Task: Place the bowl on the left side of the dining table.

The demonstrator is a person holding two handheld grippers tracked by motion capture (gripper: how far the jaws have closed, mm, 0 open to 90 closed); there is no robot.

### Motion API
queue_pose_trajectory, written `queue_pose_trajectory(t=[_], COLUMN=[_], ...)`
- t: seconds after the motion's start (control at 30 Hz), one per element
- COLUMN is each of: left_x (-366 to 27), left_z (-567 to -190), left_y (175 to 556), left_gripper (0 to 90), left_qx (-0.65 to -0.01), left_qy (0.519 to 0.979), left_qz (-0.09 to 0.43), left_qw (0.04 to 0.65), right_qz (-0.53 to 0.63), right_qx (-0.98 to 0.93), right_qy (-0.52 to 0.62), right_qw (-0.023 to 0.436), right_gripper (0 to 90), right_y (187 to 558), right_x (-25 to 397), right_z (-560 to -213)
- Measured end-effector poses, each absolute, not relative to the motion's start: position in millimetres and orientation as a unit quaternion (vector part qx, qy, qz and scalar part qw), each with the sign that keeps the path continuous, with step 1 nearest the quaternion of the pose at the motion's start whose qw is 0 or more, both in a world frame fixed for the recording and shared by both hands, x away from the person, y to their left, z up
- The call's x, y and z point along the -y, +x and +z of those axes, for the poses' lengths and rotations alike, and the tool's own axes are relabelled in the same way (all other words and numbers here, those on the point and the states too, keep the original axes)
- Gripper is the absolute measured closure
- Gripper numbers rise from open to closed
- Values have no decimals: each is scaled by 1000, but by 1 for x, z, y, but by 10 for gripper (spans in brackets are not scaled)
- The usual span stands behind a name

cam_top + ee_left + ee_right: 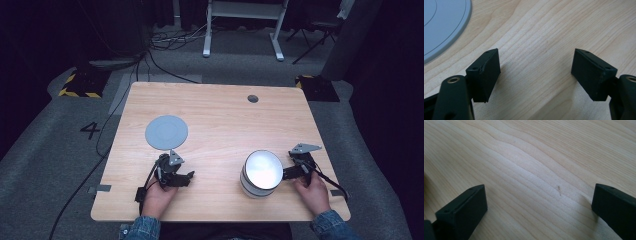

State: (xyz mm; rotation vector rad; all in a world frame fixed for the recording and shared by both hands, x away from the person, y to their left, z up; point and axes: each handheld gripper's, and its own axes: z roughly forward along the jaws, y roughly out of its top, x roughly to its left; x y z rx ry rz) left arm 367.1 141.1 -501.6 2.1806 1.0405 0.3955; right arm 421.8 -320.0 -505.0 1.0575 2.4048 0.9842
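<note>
Worktop [220, 120] of pale wood carries 2 things: a flat grey round lid [166, 132] at the left and an upright white pot [261, 173], mouth up, near the front right. Left gripper [181, 178] and right gripper [292, 172] both rest with fingers spread, holding nothing.

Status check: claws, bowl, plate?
Left claw open, empty, beside grey plate. Right claw open, empty. White bowl upright by right hand. Nothing in the way.
</note>
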Motion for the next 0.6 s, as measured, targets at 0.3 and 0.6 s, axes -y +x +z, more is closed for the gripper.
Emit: queue_pose_trajectory(t=[0.3, 0.6], left_x=[-141, -140], left_z=[-501, -501], left_y=[367, 367], left_gripper=[235, 235], left_qx=[-403, -405], left_qy=[835, 834], left_qz=[159, 159], left_qw=[338, 339], right_qz=[346, 346], right_qx=[-845, -845], right_qy=[371, 372], right_qw=[167, 167], right_gripper=[3, 3], right_y=[422, 422], right_x=[320, 320], right_z=[-505, -505])
